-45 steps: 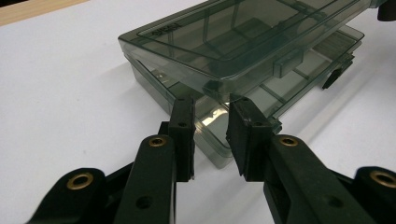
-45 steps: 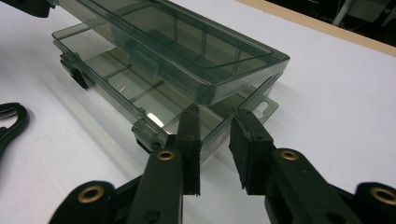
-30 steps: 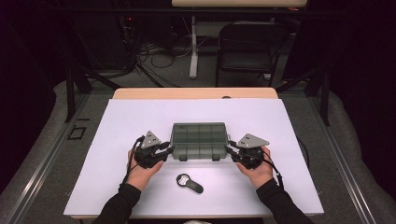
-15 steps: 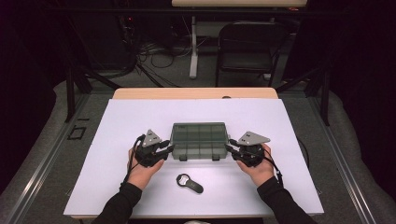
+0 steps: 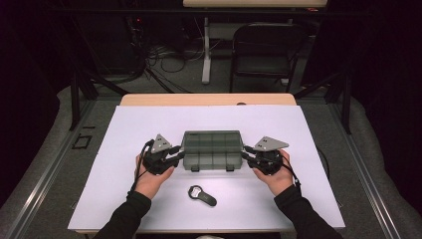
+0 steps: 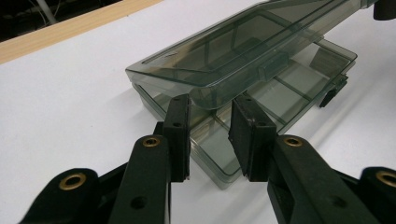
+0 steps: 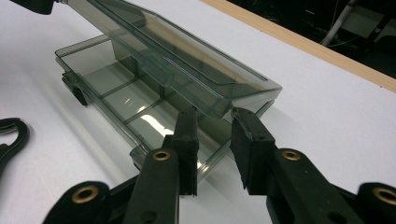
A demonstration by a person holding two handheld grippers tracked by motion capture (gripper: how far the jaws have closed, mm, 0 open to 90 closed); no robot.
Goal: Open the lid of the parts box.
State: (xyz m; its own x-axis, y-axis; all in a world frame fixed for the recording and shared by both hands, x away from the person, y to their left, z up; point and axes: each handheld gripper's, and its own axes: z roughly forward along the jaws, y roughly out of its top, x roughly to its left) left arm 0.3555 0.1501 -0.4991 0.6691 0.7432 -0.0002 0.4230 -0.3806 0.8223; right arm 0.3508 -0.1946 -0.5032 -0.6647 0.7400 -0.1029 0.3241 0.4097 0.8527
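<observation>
Item: smoky clear compartment box [image 5: 211,149], lying near the middle of the white table [image 5: 149,119], long side towards the person.

Condition: the lid [image 6: 233,51] is raised partway off the tray [image 6: 303,88]. It is hinged at the far edge, with a gap showing along the near edge. The compartments that can be seen are empty. Two dark latches [image 6: 334,91] are seen undone on the tray's near wall.

Left gripper [image 6: 208,107]: set at the box's left end, jaws partly closed. The near corner of the lid is taken between the pads, which appear to press on it. The tray below is not gripped.

Right gripper [image 7: 212,119]: set at the right end in mirror fashion. Its jaws have just been closing a little, with the lid's other near corner between them. The pads look to be in contact with it.

Reason for the hold, as judged: the lid is long and thin, so it is gripped at both ends to keep it level and untwisted while it swings on its hinge. The tray is left on the table under its own weight.

Also present: a bottle opener [image 5: 201,195], lying apart from the box on the person's side, untouched.
</observation>
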